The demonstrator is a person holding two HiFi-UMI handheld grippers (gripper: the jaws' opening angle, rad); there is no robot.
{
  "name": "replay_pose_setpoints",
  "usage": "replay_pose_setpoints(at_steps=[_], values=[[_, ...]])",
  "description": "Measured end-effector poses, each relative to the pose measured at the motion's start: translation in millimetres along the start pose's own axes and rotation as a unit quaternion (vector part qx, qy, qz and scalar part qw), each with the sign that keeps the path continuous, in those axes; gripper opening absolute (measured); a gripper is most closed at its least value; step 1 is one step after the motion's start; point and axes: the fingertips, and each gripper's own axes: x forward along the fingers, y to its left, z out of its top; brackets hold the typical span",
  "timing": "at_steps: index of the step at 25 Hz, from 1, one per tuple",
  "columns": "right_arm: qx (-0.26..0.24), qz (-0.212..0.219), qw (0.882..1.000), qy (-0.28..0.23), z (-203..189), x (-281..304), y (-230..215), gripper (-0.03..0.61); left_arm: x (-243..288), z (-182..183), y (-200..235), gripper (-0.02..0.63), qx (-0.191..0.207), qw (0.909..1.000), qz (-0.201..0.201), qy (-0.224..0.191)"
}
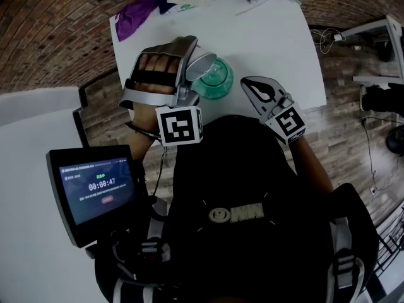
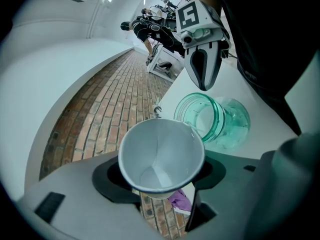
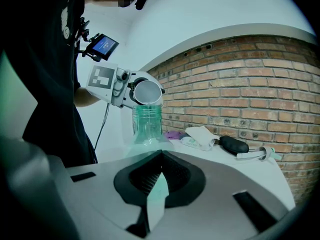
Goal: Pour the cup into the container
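Pouring stage of the task. The left gripper [image 2: 162, 176] grasps a white paper cup [image 2: 161, 151] between its jaws, which stand part-way apart on the cup's wall. The cup is tipped onto its side, its open mouth turned back toward the gripper. Nothing can be made out inside the cup and no stream shows at the lip. Just beyond and below the cup's far lip stands the green translucent container [image 2: 212, 119], upright on the white bench [image 1: 278, 49], its mouth directly under that lip. The right gripper [image 3: 159, 174] is clenched on nothing, jaws together. It points at the container from the opposite side, near it but not touching.

The pour appears to be at or near its end. The next move probably calls for confirming that the cup has drained while the lip is kept over the container's mouth. The left gripper would then roll the cup upright and carry it clear without knocking the unsupported container.
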Motion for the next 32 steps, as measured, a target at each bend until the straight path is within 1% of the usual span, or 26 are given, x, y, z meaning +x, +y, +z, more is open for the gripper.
replay_pose_setpoints(at_steps=[3, 6, 10, 13, 26, 32], values=[[-0.001, 0.000, 1.000, 0.000, 1, 0, 0, 0.005, 0, 1, 0, 0.303, 0.005, 1.0000, 0.002, 0.000], [-0.002, 0.000, 1.000, -0.001, 0, 0, 0, 0.005, 0, -1, 2, 0.302, 0.022, 0.9997, 0.008, 0.007], [-0.002, 0.001, 1.000, -0.001, 1, 0, -1, 0.003, 0, 0, 1, 0.302, 0.019, 0.9998, 0.008, 0.005], [-0.003, 0.001, 1.000, -0.001, 1, 1, -1, 0.005, 1, -2, 2, 0.303, 0.028, 0.9995, 0.011, 0.008], [-0.001, 0.000, 1.000, -0.002, 0, 0, -2, 0.004, -1, 1, 6, 0.303, 0.045, 0.9985, 0.029, 0.007], [-0.002, 0.001, 1.000, -0.001, 0, 0, -2, 0.005, -2, 4, 11, 0.303, 0.060, 0.9968, 0.052, 0.000]])
